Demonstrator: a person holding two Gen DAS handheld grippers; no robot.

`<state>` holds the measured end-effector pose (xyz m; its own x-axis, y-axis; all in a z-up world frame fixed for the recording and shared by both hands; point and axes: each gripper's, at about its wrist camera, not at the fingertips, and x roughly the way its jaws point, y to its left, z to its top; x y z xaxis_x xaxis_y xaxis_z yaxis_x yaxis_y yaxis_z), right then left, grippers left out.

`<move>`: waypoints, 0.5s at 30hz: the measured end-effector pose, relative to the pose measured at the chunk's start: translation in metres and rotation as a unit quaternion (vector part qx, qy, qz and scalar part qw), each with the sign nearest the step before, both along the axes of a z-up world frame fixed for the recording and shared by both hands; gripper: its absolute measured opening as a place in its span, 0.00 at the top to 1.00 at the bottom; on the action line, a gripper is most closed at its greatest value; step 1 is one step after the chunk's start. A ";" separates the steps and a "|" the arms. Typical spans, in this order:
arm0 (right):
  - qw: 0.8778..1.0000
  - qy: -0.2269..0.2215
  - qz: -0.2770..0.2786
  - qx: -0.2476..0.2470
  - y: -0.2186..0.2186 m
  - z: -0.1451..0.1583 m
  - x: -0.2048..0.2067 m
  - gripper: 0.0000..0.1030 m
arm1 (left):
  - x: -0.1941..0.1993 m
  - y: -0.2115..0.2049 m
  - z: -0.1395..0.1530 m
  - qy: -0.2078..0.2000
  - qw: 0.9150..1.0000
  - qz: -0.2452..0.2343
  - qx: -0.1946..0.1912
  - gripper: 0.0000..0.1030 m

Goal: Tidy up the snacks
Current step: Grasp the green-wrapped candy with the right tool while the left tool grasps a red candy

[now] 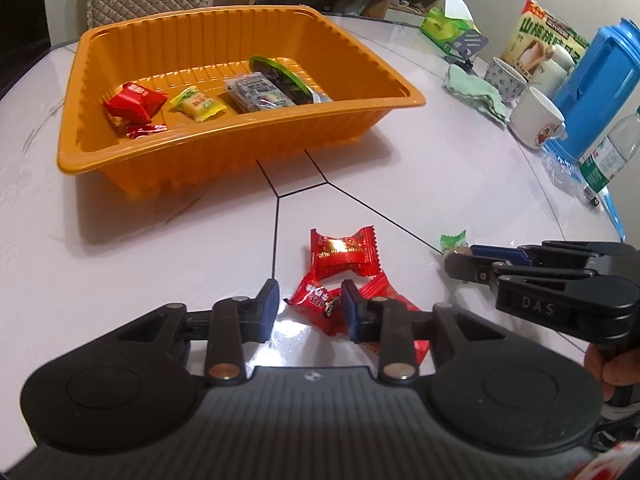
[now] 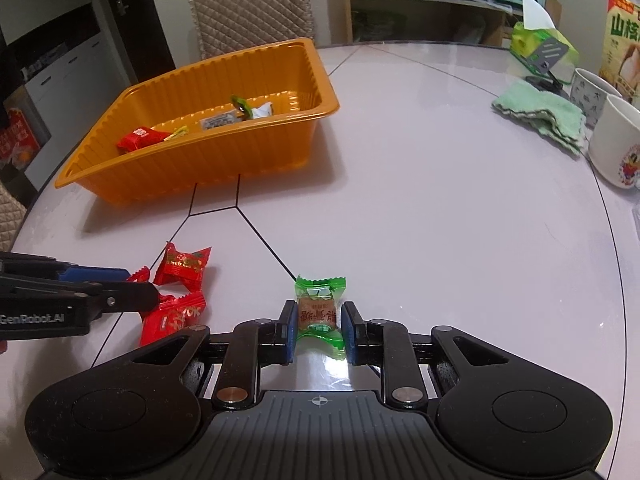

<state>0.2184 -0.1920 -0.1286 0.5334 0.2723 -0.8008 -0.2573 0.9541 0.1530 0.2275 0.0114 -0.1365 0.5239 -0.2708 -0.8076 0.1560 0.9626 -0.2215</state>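
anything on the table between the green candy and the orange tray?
Nothing. In the right wrist view the stretch from the green candy to the orange tray is bare tabletop, crossed only by dark seam lines.

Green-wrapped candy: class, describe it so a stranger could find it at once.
Start at the orange tray on the white table, then come toward the camera. The green-wrapped candy sits pinched in the right tongs; the loose candies beside it are all red.

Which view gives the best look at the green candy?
The right wrist view: the green candy sits centered between the right gripper pads, label readable. The left wrist view shows only its top corner behind that gripper's fingers.
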 end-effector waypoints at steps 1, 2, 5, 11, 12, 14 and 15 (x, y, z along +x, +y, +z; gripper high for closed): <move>1.000 0.000 -0.001 0.000 0.000 0.000 0.000 0.77 | 0.000 -0.001 -0.001 0.001 1.000 -0.002 0.002 0.74; 1.000 0.001 -0.001 0.000 0.000 0.000 0.000 0.77 | 0.000 -0.002 -0.001 0.001 1.000 -0.002 0.003 0.75; 1.000 0.001 -0.001 0.000 0.000 0.000 -0.001 0.77 | 0.000 -0.004 -0.002 0.002 1.000 -0.006 0.004 0.79; 1.000 -0.001 0.000 0.002 0.000 0.001 -0.002 0.77 | -0.003 -0.003 -0.001 -0.002 1.000 -0.007 0.005 0.82; 1.000 -0.001 0.001 0.002 -0.001 0.002 -0.003 0.77 | -0.004 -0.003 0.000 -0.003 1.000 -0.006 0.005 0.82; 1.000 -0.003 0.001 0.003 -0.001 0.003 -0.004 0.77 | -0.006 0.000 0.003 -0.006 1.000 -0.003 0.005 0.82; 1.000 -0.003 0.001 0.004 -0.001 0.004 -0.004 0.77 | -0.007 0.002 0.004 -0.007 1.000 0.000 0.004 0.82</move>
<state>0.2143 -0.1932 -0.1251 0.5380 0.2790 -0.7954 -0.2598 0.9526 0.1584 0.2206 0.0134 -0.1322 0.5359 -0.2642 -0.8019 0.1584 0.9644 -0.2119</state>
